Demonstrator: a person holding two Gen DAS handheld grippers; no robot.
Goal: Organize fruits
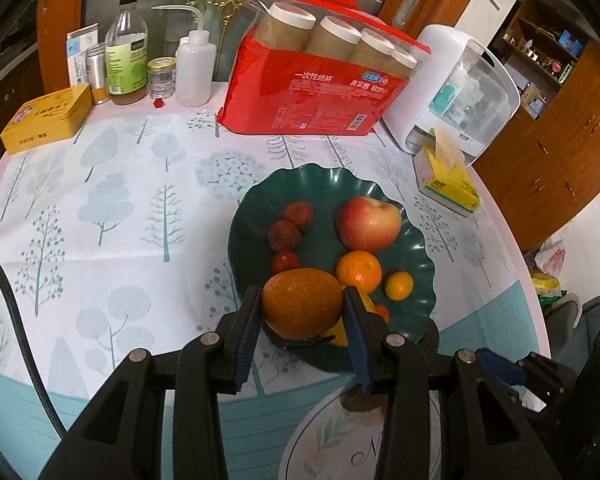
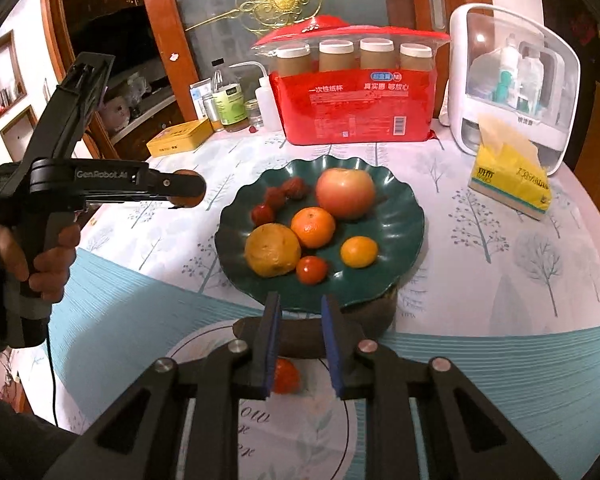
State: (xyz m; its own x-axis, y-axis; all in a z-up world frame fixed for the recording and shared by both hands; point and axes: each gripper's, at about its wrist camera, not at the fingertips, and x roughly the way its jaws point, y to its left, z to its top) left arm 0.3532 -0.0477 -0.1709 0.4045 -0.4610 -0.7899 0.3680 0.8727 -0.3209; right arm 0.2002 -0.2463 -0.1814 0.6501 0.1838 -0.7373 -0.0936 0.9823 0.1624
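Observation:
A dark green scalloped plate [image 1: 416, 252] [image 2: 400, 216] holds an apple [image 1: 368, 222] [image 2: 345, 192], a tangerine [image 1: 358, 270] [image 2: 313, 222], a small orange [image 1: 399, 286] [image 2: 359, 252], several small red fruits [image 1: 290, 226] and a rough yellow fruit [image 2: 273, 250]. My left gripper [image 1: 302, 308] is shut on a large orange fruit [image 1: 302, 304], held above the plate's near left side. My right gripper [image 2: 300, 316] is open and empty, over a dark brown banana [image 2: 300, 336] on a white round plate [image 2: 204, 348] with a small tomato [image 2: 286, 376].
A red bag of paper cups [image 1: 320, 96] [image 2: 356, 100], bottles [image 1: 126, 60], a yellow tin [image 1: 46, 118], a white storage box [image 1: 456, 92] [image 2: 512, 80] and a yellow tissue pack [image 1: 446, 176] [image 2: 510, 176] stand at the back of the round table.

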